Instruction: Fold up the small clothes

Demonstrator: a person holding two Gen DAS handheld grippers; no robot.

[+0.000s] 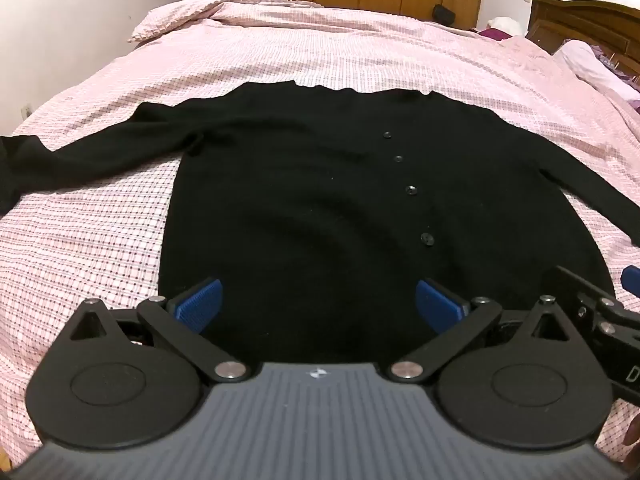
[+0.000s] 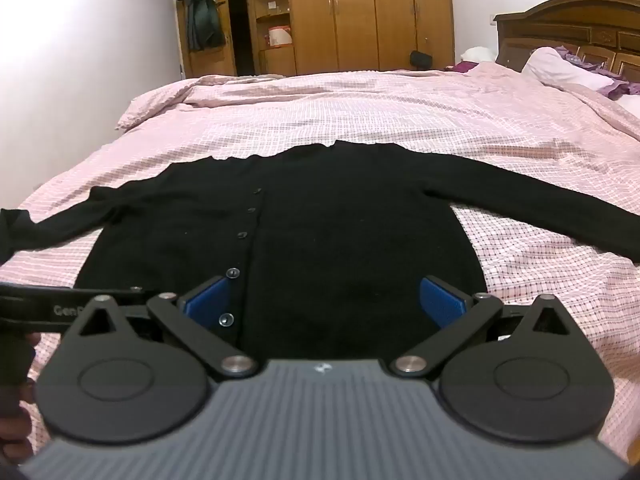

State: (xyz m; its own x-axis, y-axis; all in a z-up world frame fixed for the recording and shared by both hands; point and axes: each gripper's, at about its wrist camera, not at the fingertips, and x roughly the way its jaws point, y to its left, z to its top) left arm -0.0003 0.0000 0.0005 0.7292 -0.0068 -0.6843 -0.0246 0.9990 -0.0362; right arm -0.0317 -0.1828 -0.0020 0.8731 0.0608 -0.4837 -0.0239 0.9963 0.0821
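Here, a black cardigan (image 1: pixel 320 200) lies flat on the pink checked bed (image 1: pixel 360 48) (wardrobe (image 2: pixel 372 12) behind); both fingers gape, empty.

I see a black button-front cardigan (image 1: pixel 304 200) lying flat and face up on the pink checked bed (image 1: pixel 100 240), its hem nearest me, neckline far, buttons fastened down the middle, both sleeves stretched out sideways.

Both wrist cameras sit close over the near hem of the black cardigan (image 1: pixel 320 208), facing across the bed (image 1: pixel 360 48) toward the far wardrobe (image 2: pixel 372 12); both views share them.
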